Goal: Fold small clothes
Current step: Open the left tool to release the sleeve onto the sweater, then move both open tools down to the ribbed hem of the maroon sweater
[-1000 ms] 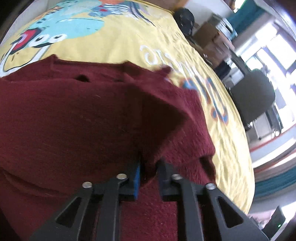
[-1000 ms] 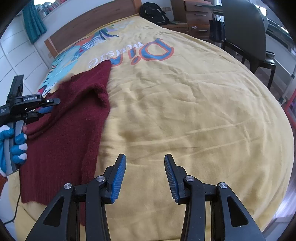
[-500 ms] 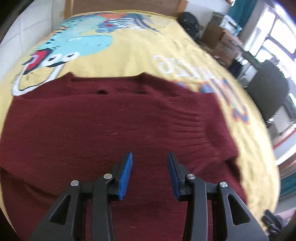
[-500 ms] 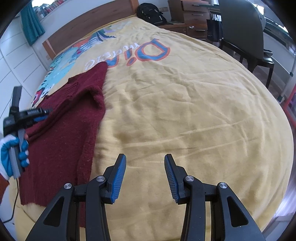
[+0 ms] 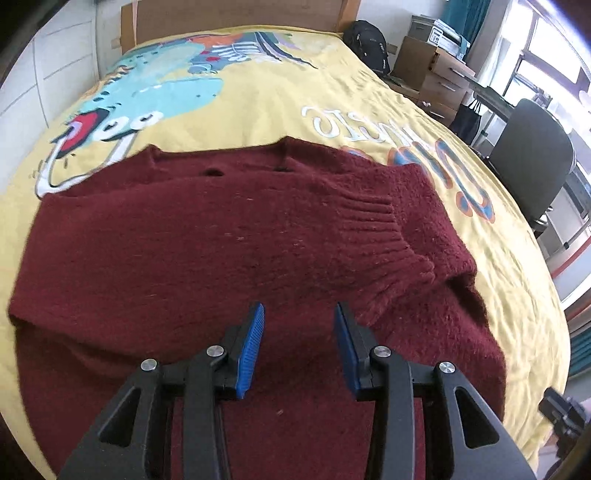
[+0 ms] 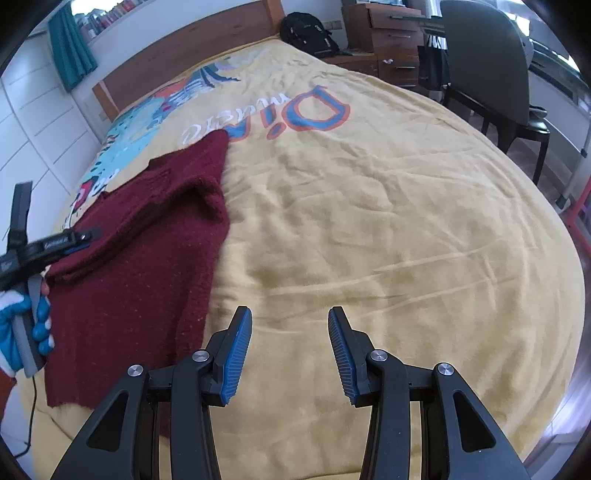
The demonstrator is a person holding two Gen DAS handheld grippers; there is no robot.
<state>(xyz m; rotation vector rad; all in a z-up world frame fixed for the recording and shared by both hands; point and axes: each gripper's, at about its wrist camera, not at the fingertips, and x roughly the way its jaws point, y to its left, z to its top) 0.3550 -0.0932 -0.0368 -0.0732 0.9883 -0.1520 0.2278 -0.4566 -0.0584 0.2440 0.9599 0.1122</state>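
Note:
A dark red knit sweater [image 5: 221, 240] lies flat on the bed, neckline toward the headboard. Its right sleeve is folded in across the body, and the ribbed cuff [image 5: 369, 221] rests on the chest. My left gripper [image 5: 299, 310] hovers just above the lower middle of the sweater, open, with nothing between its blue pads. In the right wrist view the sweater [image 6: 147, 240] lies at the left, with the left gripper [image 6: 79, 240] over it in a blue-and-white gloved hand [image 6: 18, 325]. My right gripper [image 6: 290, 314] is open over bare bedspread, to the right of the sweater's hem.
A yellow printed bedspread [image 6: 369, 221] covers the whole bed, up to a wooden headboard [image 6: 184, 55]. A dark chair [image 6: 487, 62], a black backpack [image 6: 306, 29] and wooden drawers [image 6: 391, 33] stand beyond the bed's far right side.
The left gripper let go of the sleeve fabric it pinched and opened. The sleeve now lies folded on the body, and the gripper has tilted and drawn back. The right gripper stayed put.

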